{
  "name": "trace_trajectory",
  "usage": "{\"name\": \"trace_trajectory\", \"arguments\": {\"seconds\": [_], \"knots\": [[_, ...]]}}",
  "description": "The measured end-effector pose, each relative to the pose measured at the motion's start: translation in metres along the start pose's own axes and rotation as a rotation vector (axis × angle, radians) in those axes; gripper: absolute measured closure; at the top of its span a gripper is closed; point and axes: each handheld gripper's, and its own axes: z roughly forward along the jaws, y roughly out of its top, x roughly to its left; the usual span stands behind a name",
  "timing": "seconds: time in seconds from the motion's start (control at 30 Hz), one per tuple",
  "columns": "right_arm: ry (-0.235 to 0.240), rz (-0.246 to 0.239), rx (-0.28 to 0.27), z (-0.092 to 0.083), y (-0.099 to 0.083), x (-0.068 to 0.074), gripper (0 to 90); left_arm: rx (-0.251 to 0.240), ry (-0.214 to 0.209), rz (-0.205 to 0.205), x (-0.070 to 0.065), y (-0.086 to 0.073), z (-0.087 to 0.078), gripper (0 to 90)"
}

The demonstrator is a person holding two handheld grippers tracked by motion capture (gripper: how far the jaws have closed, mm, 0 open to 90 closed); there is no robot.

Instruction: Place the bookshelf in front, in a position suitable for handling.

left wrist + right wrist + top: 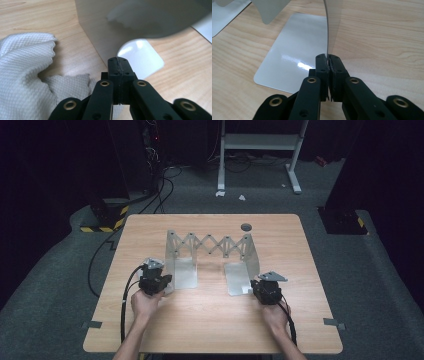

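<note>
Your two forearms enter at six o'clock in the high view, one hand on each tool, set apart to match the two ends of the expandable metal bookend rack (212, 251) in the middle of the wooden table (150, 225). That rack is the thing in hand: two upright end plates, each with a flat foot pointing toward you, joined at twelve o'clock by a scissor lattice (210, 244), which looks partly stretched.

Your right gripper (256, 287) sits at about four o'clock from the rack's centre. In the right gripper view its jaws are clenched on the thin near edge of the right end plate (333, 27), with the glossy foot (294, 50) lying at ten o'clock of the jaw tips. Pinching the edge rather than the foot probably gives you a firm handle for sliding that end sideways.

Your left gripper (161, 281) sits at about eight o'clock from the centre, by the left end plate (100, 32). In the left gripper view its jaws are pressed together, and I cannot tell whether the plate's edge is caught between them or only lies just beyond. A white textured cloth (22, 75) lies bunched at nine o'clock of those jaws, touching the tabletop and clear of them.

Holding both ends suggests you mean to widen or narrow the rack evenly.
</note>
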Motion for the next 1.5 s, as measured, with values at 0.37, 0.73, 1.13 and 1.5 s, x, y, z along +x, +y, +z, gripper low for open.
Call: {"name": "trace_trajectory", "arguments": {"seconds": [0.37, 0.73, 1.13, 1.5], "knots": [[-0.004, -0.003, -0.011, -0.007, -0.008, 0.008, 87.4, -0.017, 0.074, -0.043, -0.003, 0.003, 0.002, 73.6], [-0.005, -0.003, -0.008, -0.008, -0.008, 0.008, 87.4, -0.022, 0.146, -0.068, -0.006, 0.01, 0.013, 84.4], [-0.009, -0.005, -0.006, -0.013, -0.013, 0.01, 86.9, -0.017, 0.16, -0.068, -0.006, -0.008, -0.006, 87.8], [0.025, -0.012, 0.003, -0.015, -0.019, 0.008, 73.7, -0.009, 0.109, -0.072, -0.004, -0.014, -0.013, 73.7]]}}
